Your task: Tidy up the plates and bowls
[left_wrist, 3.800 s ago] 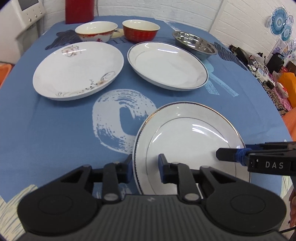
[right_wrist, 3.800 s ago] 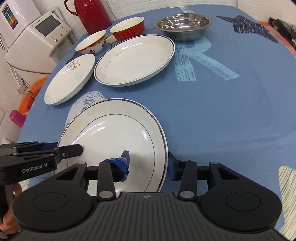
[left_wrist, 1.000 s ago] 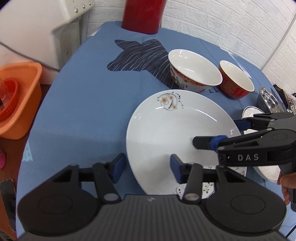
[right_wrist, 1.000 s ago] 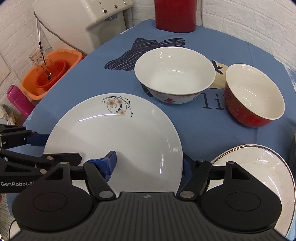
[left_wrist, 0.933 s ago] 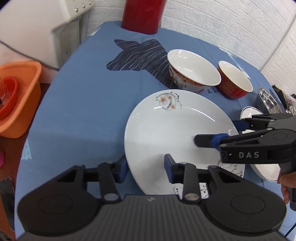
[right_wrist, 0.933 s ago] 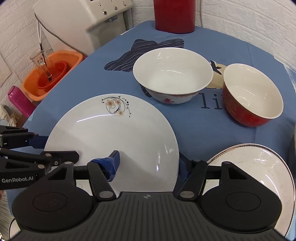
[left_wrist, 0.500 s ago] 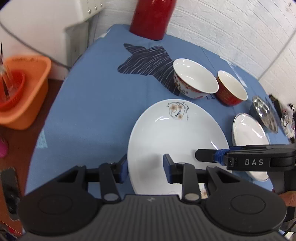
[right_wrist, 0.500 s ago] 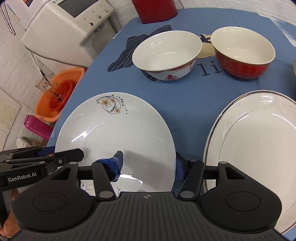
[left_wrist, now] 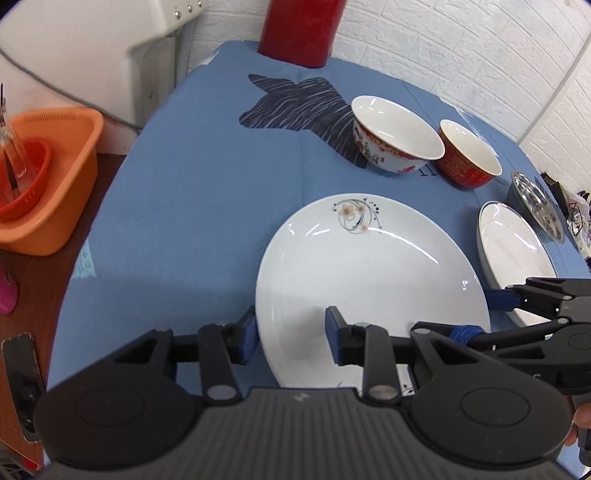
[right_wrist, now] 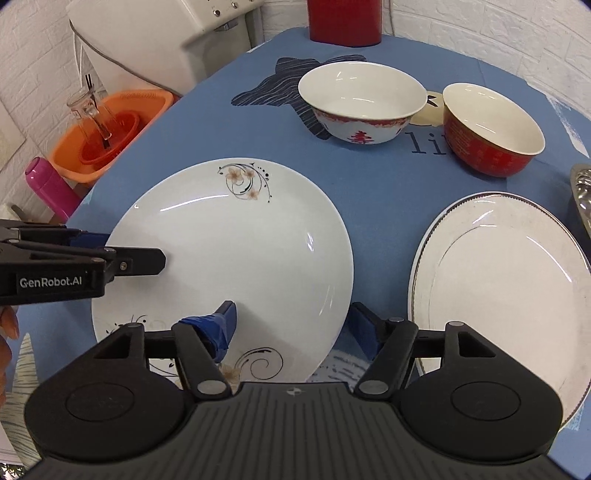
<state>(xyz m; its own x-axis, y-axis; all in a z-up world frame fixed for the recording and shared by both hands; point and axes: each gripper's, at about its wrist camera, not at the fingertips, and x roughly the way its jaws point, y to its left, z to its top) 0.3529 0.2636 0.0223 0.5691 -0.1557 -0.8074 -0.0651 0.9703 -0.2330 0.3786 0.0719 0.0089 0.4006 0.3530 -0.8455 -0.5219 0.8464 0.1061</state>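
A white plate with flower prints sits in the middle of the blue tablecloth. My left gripper is shut on its left rim, one finger outside the edge and one on the plate face. Across from it, my right gripper is shut on the right rim in the same way. A dark-rimmed plate lies just to the right. Behind stand a white bowl with red trim and a red bowl.
A steel bowl sits at the far right. A red flask stands at the back edge. Off the table's left side are an orange basin holding a glass, a pink bottle and a white appliance.
Both grippers left the dark-rimmed plate for the flowered plate and narrowed on its rims. Over the last second the plate has stayed fixed between the fingers while the background shifted.
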